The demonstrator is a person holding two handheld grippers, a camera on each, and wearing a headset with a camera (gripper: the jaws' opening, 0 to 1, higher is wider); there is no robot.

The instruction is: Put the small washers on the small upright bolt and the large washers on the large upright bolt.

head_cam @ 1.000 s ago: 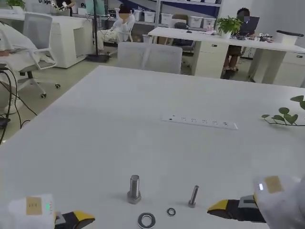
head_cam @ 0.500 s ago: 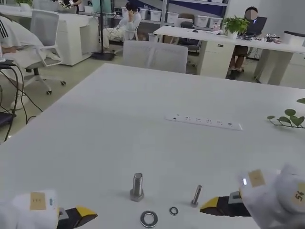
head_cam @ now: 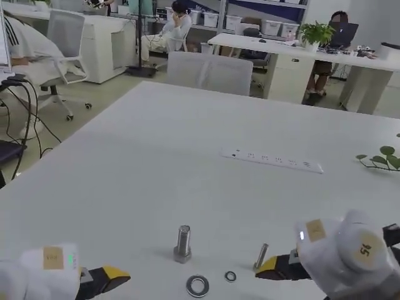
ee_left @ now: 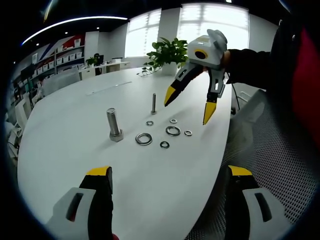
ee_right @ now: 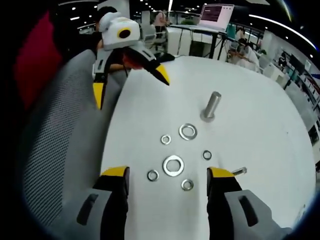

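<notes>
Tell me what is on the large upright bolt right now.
Nothing: the large bolt stands bare, head down, on the table, and six washers lie loose nearby. Whatever is under its head is covered.

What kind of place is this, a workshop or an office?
Probably an open-plan office or lab, not a workshop: swivel chairs at white desks, storage bins shelved at the back, a potted plant, and a large white table with a power strip.
</notes>
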